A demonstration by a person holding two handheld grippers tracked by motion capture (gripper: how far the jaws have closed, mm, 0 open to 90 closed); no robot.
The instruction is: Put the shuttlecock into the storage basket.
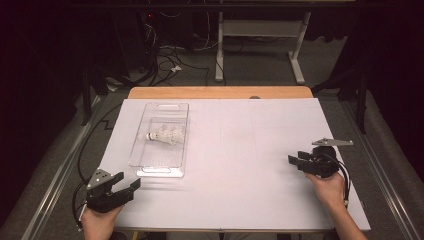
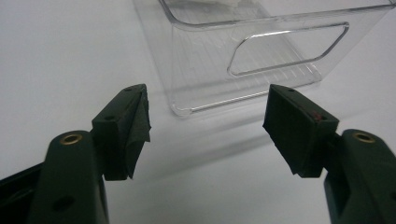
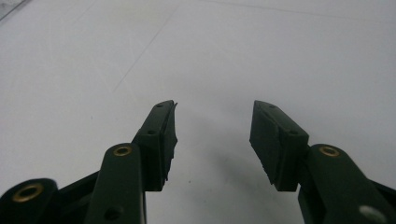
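From the high view, a clear plastic tray (image 1: 161,165) lies lengthwise on the left half of the white tabletop (image 1: 250,165), and a white shuttlecock (image 1: 165,135) rests on its side inside the tray, about midway along it, cork end pointing to the left wall. The left gripper (image 1: 128,183) sits at the near left corner of the tabletop, held by a hand (image 1: 100,222), with its jaws apart and nothing between them; it points toward the near short end of the tray, which is just beyond and slightly right of its tips, not touching. The shuttlecock is farther off, deeper in the tray. The right gripper (image 1: 296,161) is at the right side of the tabletop, held by the other hand (image 1: 330,190), pointing left across the bare surface, well apart from the tray and shuttlecock. In the left gripper view, the left gripper (image 2: 208,126) shows its two black jaws spread wide, with the tray's (image 2: 261,60) near end wall and its handle cut-out straight ahead, near but clear of the pads. In the right gripper view, the right gripper (image 3: 214,135) has its jaws parted, with plain white tabletop (image 3: 233,51) between and beyond them.
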